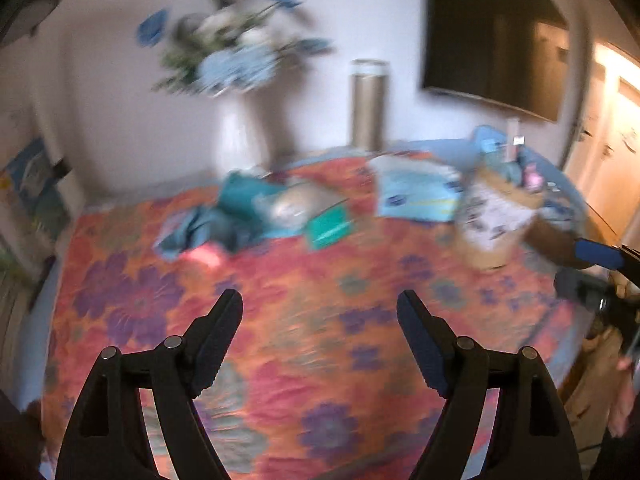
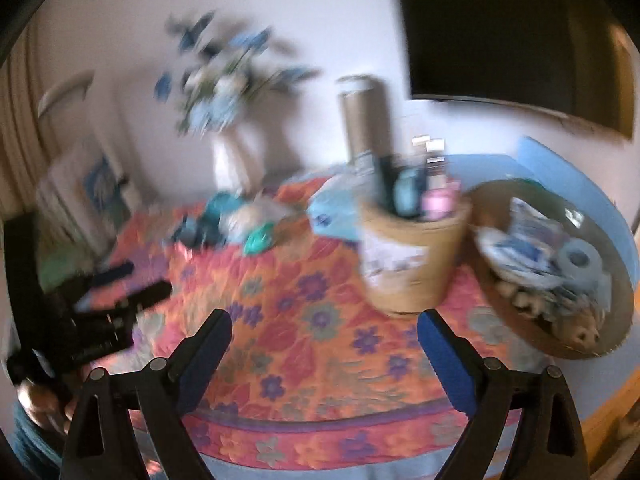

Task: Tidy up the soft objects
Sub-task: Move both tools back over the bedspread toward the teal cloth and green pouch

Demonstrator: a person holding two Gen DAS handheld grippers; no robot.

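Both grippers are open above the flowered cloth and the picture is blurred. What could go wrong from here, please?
1. The heap of teal cloths lies just in front of the tall white vase of flowers; reaching for it could tip the vase.
2. The tan basket stands packed with upright items beside the right gripper; a sideways sweep might knock it over.
3. The left gripper and the right are both empty, and the blurred views make aiming harder.
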